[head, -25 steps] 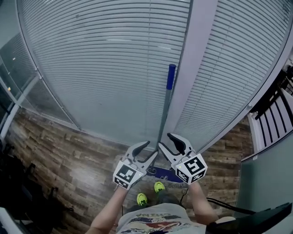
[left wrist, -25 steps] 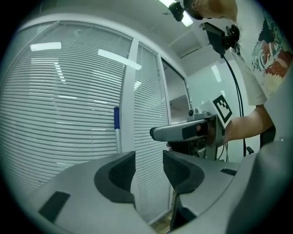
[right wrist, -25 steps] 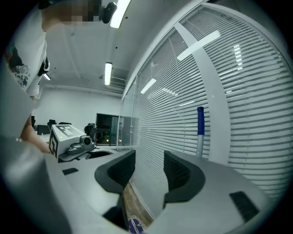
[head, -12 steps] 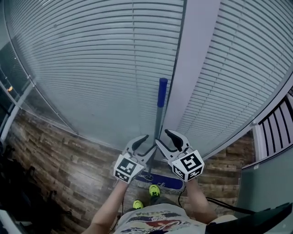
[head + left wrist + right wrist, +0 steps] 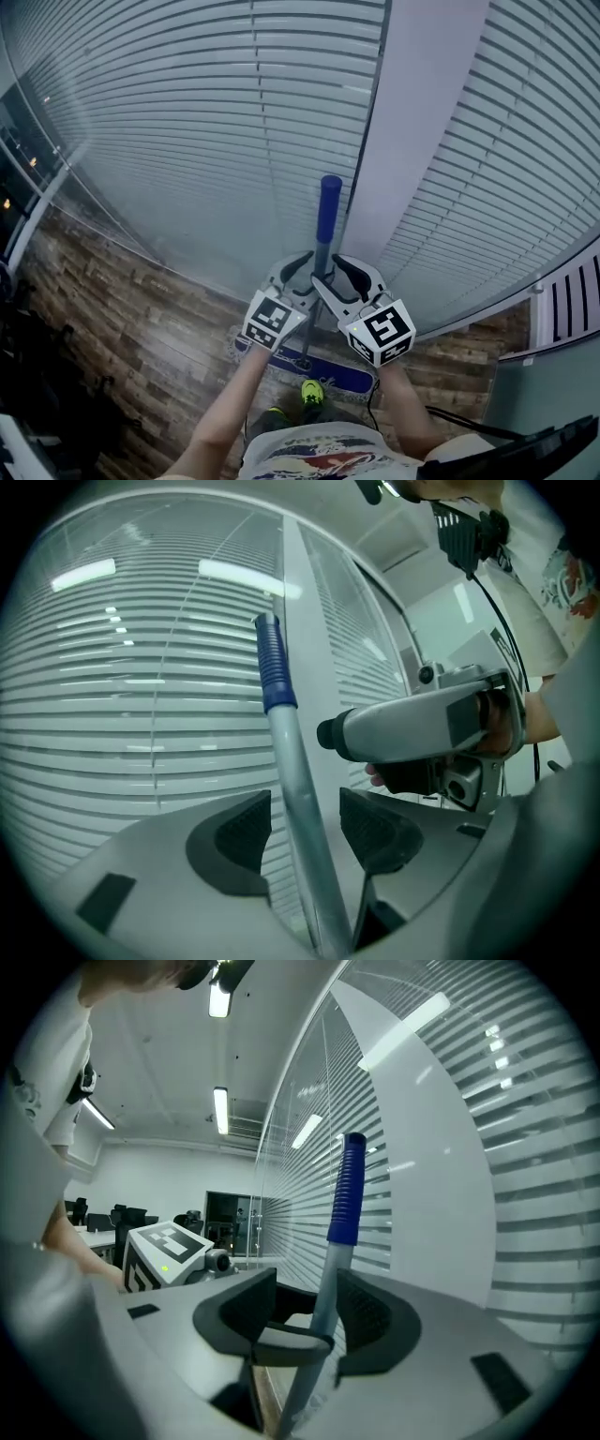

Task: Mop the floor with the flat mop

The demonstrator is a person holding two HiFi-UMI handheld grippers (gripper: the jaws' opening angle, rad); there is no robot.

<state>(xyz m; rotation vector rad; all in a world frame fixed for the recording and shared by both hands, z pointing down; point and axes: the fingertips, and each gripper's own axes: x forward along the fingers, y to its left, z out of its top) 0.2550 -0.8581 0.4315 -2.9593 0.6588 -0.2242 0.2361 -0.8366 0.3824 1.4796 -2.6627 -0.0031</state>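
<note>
The flat mop stands almost upright before me, with its blue grip (image 5: 328, 202) on top, a silver pole (image 5: 316, 281) and a blue head (image 5: 328, 373) flat on the wood floor. My left gripper (image 5: 296, 270) has the pole (image 5: 300, 808) between its jaws. They are opening, and a gap shows on each side of the pole. My right gripper (image 5: 343, 274) is at the same height, shut on the pole (image 5: 323, 1307) just below the blue grip (image 5: 349, 1190). In the left gripper view the blue grip (image 5: 272, 667) rises ahead, and the right gripper (image 5: 422, 728) is close on the right.
A glass wall with horizontal blinds (image 5: 187, 141) and a white pillar (image 5: 412, 141) stand just ahead. Wood-look floor (image 5: 141, 319) runs left and right. My yellow-green shoe (image 5: 312, 392) is just behind the mop head. Dark furniture (image 5: 28, 375) stands at the left, and slatted rails (image 5: 567, 309) at the right.
Both grippers and the mop have moved toward the glass wall. The mop head has slid left across the floor and shows more fully. The left jaws have widened round the pole.
</note>
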